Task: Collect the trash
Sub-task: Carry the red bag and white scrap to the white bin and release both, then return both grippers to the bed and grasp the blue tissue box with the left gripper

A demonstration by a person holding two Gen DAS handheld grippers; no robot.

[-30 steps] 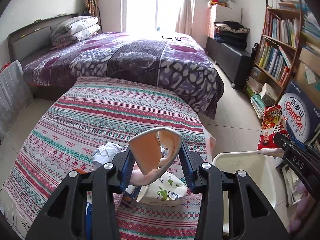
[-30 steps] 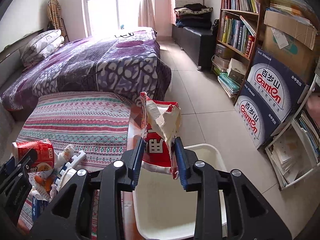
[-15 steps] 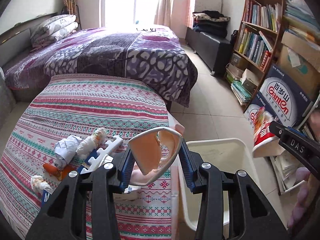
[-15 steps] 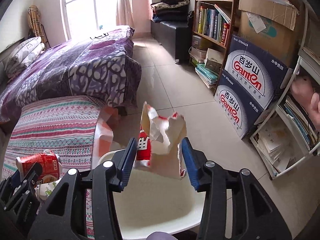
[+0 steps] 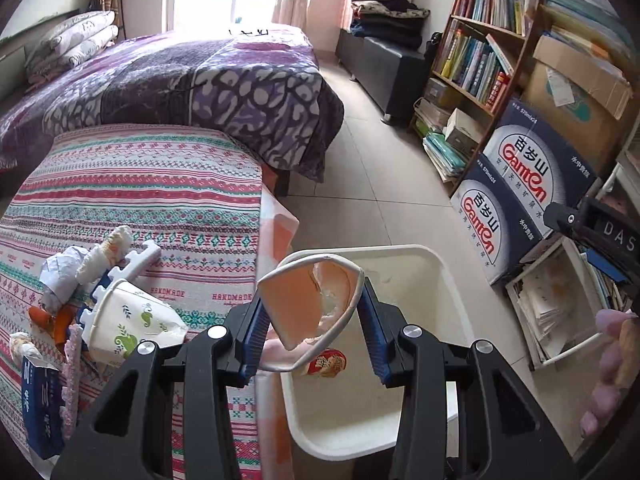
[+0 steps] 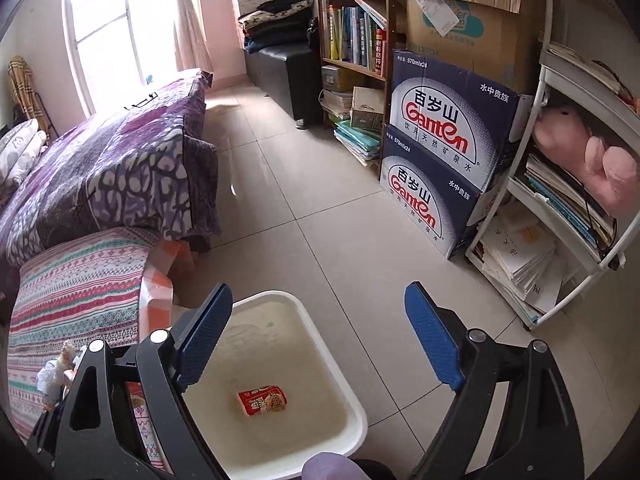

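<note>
My left gripper (image 5: 314, 314) is shut on a crushed paper cup (image 5: 298, 304) with a pink-orange inside, held above the near left edge of the white bin (image 5: 442, 268). Above the same bin (image 6: 354, 394), my right gripper (image 6: 318, 320) has its jaws opening wide with nothing between them. A red snack wrapper (image 6: 262, 400) lies on the bin's floor, also seen in the left wrist view as the wrapper (image 5: 326, 364) below the cup. More trash sits on the striped tablecloth (image 5: 160, 200): a green-patterned paper cup (image 5: 132, 320), crumpled paper (image 5: 60, 272) and a blue box (image 5: 40, 412).
A bed with a purple cover (image 5: 180, 80) stands behind the table. Stacked dark blue water cartons (image 6: 440, 140), a bookshelf (image 5: 480, 40) and a white rack of papers (image 6: 560, 240) line the right side. Tiled floor (image 6: 320, 180) lies between bed and shelves.
Both grippers swung right, from over the table to over the bin. The right jaws opened and the red wrapper dropped into the bin. The left still grips the crushed cup.
</note>
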